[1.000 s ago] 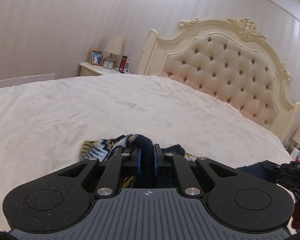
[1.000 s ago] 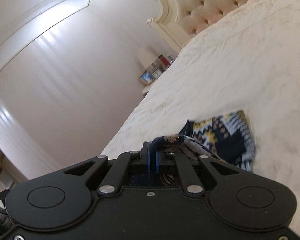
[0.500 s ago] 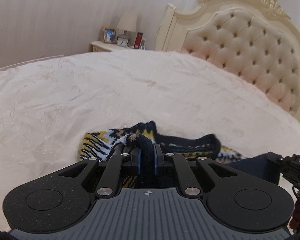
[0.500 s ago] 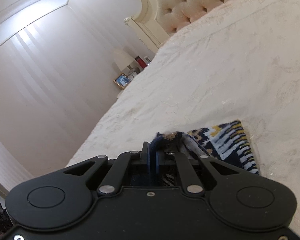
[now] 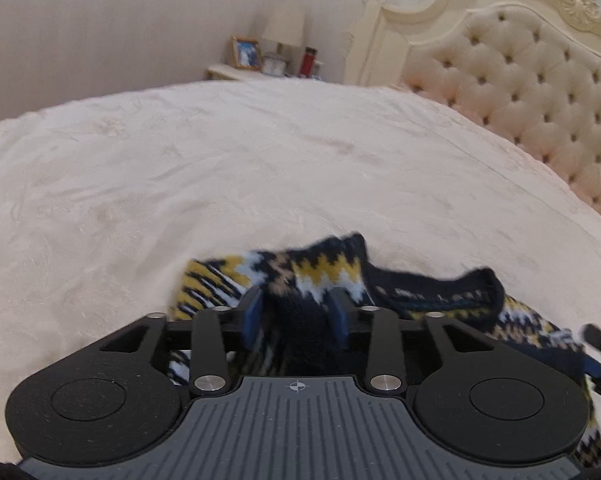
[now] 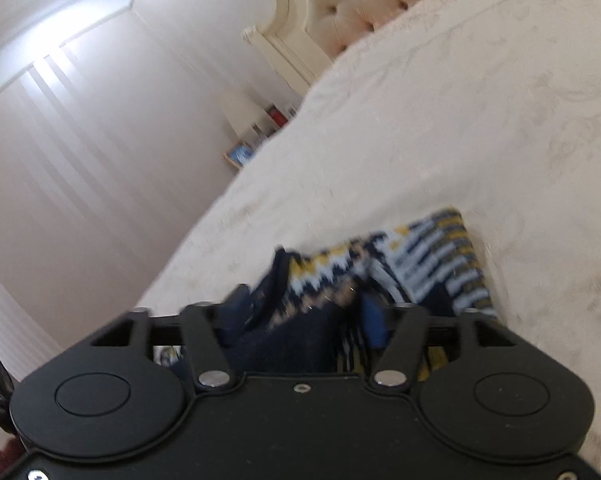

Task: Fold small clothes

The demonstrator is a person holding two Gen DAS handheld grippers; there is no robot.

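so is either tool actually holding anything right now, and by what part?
Nothing is clamped. Both the left tool and right tool stand open, with the patterned knit garment lying loose between their fingers on the bed.

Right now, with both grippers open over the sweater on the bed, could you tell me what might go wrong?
The knit sweater lies bunched between the fingers of the left gripper and right gripper, so pulling back might snag and undo the fold. The collar looks rumpled, so the fold may set crooked on the soft bedspread.

knit garment (image 5: 332,276) x1 | grippers x2 | bed (image 5: 220,168) x1 | lamp (image 5: 284,30) x1 | photo frame (image 5: 245,53) x1 | red bottle (image 5: 308,61) x1
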